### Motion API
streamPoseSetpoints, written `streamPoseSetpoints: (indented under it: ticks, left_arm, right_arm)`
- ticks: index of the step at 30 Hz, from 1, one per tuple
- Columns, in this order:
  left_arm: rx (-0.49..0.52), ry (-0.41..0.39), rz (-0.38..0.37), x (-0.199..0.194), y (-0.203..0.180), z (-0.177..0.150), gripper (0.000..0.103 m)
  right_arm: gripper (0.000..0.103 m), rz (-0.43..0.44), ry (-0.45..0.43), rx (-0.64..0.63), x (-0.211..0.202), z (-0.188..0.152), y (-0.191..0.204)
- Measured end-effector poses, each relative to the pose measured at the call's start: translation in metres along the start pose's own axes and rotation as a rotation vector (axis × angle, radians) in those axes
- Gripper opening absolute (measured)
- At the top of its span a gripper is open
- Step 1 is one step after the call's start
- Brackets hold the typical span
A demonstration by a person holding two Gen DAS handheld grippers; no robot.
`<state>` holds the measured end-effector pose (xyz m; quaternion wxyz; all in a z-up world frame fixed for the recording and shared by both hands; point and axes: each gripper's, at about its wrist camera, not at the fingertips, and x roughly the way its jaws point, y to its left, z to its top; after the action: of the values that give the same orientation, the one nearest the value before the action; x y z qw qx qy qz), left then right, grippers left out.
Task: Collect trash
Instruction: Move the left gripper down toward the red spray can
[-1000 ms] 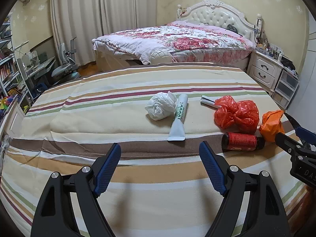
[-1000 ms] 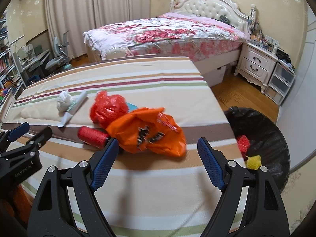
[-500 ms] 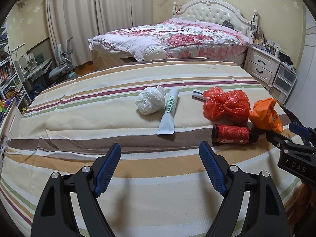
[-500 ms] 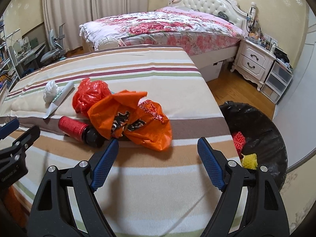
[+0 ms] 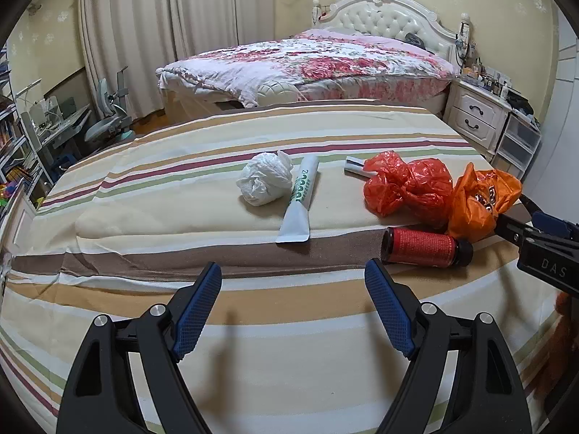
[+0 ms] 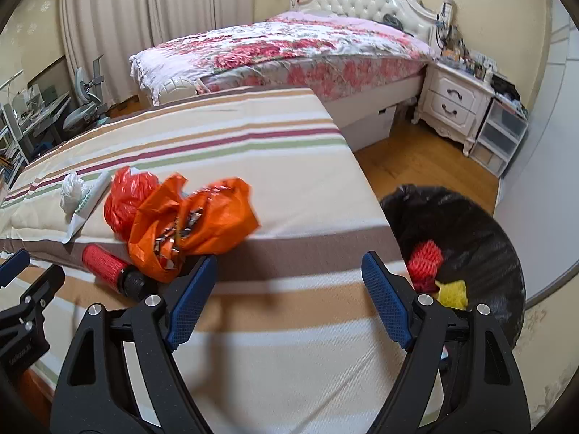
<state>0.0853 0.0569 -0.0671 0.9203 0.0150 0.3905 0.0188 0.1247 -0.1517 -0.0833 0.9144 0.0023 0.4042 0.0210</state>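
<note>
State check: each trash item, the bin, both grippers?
left gripper: open, empty
right gripper: open, empty
orange bag: crumpled, on bed
red bag: crumpled, on bed
red bottle: lying on side, capped
white tube: lying flat
white wad: balled up
bin: lined, partly filled

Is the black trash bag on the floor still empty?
No: in the right wrist view the black trash bag already holds a red mesh bundle and a yellow piece.
</note>
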Motion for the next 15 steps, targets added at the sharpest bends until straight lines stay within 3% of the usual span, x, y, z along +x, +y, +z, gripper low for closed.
streamPoseSetpoints:
  ticks: [15]
  left_arm:
    - [0.043, 0.002, -0.036, -0.004, -0.031, 0.006, 0.079]
  right_arm:
    - [0.080, 0.036, 0.013, 0.032, -0.013, -0.023, -0.012]
